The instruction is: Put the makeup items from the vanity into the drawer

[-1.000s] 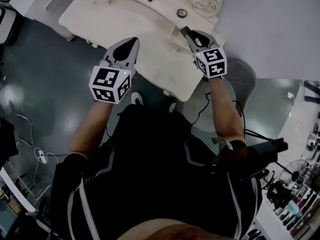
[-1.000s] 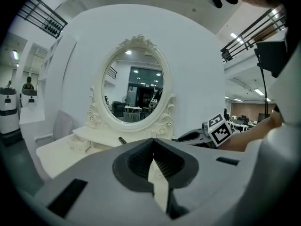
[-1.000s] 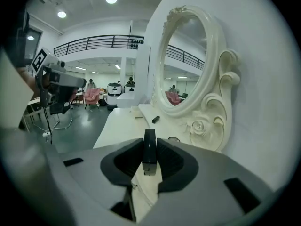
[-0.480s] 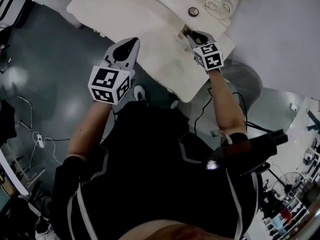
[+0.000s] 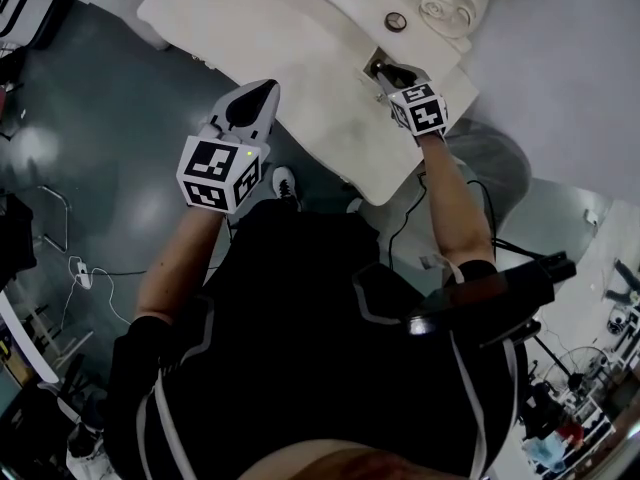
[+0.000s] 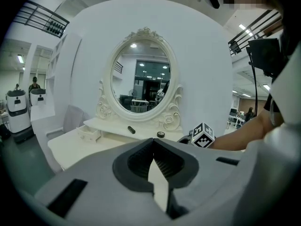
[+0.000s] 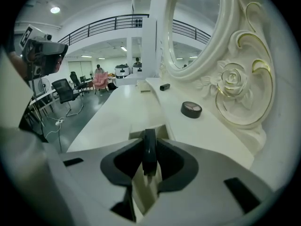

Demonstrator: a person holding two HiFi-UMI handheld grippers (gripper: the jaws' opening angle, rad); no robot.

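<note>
My right gripper (image 5: 386, 71) is shut on a thin dark makeup item (image 7: 149, 149), held edge-on just over a small open drawer (image 7: 139, 134) sunk in the white vanity top (image 5: 300, 58). On the raised shelf beyond lie a round dark compact (image 7: 191, 109) and a black tube (image 7: 164, 86); the head view also shows the compact (image 5: 396, 22). My left gripper (image 5: 260, 92) hangs shut and empty over the vanity's front edge, its closed jaws (image 6: 153, 147) pointing at the oval mirror (image 6: 141, 81).
A second small drawer box (image 6: 89, 133) sits on the vanity's left side. The carved mirror frame (image 7: 235, 84) stands close to the right of my right gripper. A grey chair (image 5: 495, 158) is beside the vanity, with cables (image 5: 85, 278) on the floor.
My right gripper has moved forward along the vanity to the small open drawer, still gripping the dark item. The left gripper has stayed where it was.
</note>
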